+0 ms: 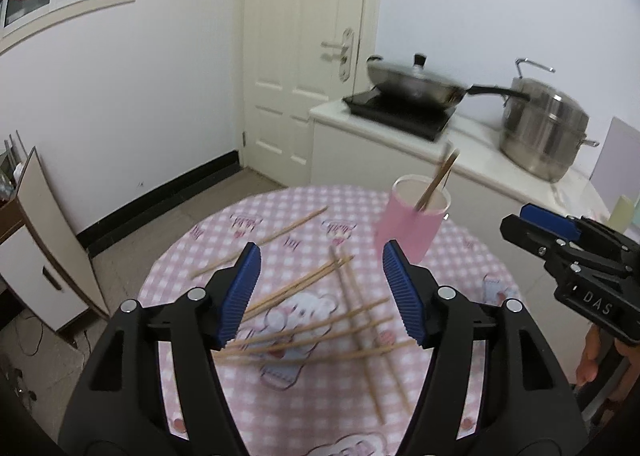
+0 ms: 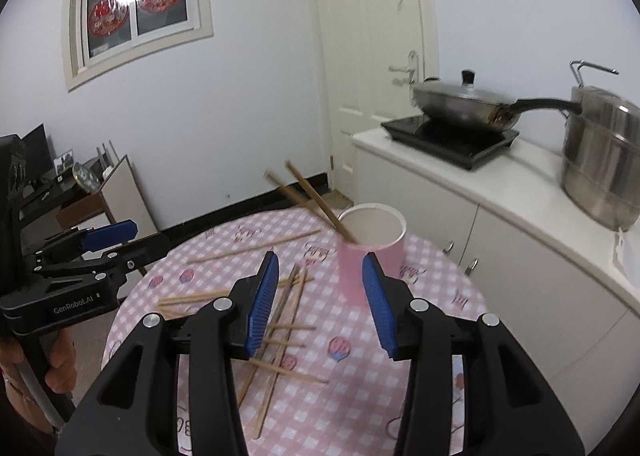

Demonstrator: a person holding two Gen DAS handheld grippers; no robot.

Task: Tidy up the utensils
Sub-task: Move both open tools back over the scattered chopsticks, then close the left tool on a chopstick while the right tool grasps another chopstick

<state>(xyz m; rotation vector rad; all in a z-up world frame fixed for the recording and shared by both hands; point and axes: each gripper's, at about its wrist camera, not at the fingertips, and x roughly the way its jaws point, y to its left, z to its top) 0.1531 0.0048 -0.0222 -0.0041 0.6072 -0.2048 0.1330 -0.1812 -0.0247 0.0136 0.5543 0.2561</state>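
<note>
A pink cup (image 1: pixel 408 224) (image 2: pixel 370 252) stands on the round table (image 1: pixel 460 268) (image 2: pixel 436 316) covered with a pink checked cloth. Two wooden chopsticks (image 1: pixel 438 180) (image 2: pixel 316 198) lean out of the cup. Several more chopsticks (image 1: pixel 320 320) (image 2: pixel 280 320) lie scattered on the cloth. My left gripper (image 1: pixel 320 292) is open and empty above the loose chopsticks; it also shows at the left of the right wrist view (image 2: pixel 112 238). My right gripper (image 2: pixel 320 292) is open and empty, hovering in front of the cup; it also shows in the left wrist view (image 1: pixel 520 224).
A white counter (image 1: pixel 476 136) (image 2: pixel 532 192) stands behind the table with an induction hob, a lidded wok (image 1: pixel 416 80) (image 2: pixel 464 102) and a steel steamer pot (image 1: pixel 544 128) (image 2: pixel 604 160). A closed door (image 1: pixel 304 56) is at the back. A low cabinet (image 1: pixel 36 240) stands left.
</note>
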